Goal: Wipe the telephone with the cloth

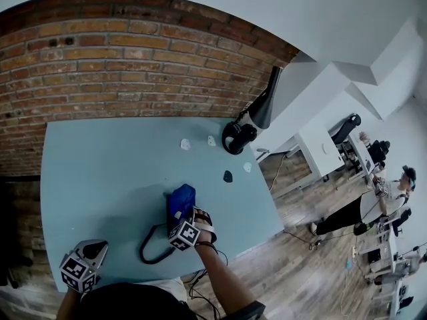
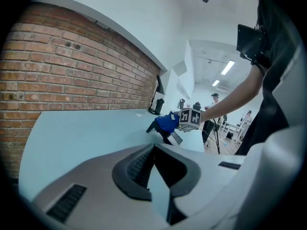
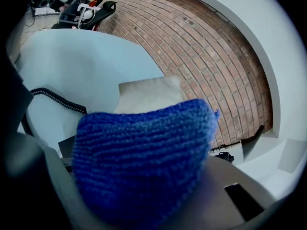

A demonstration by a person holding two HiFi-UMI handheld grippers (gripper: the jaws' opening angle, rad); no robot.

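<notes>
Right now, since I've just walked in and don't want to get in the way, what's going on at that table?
A person holds a blue knitted cloth in the right gripper, down on a dark corded telephone near the light blue table's front edge. The left gripper hovers shut and empty at the near-left corner.

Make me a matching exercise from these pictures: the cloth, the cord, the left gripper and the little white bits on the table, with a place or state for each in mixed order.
1. cloth
2. cord
3. left gripper
4. white bits

A. black, looped on the table near its front edge
B. on the far part of the table, toward the brick wall
C. blue, between the right gripper jaws
D. by the table's front left corner, nothing between its jaws

Pairs: 1-C, 2-A, 3-D, 4-B
</notes>
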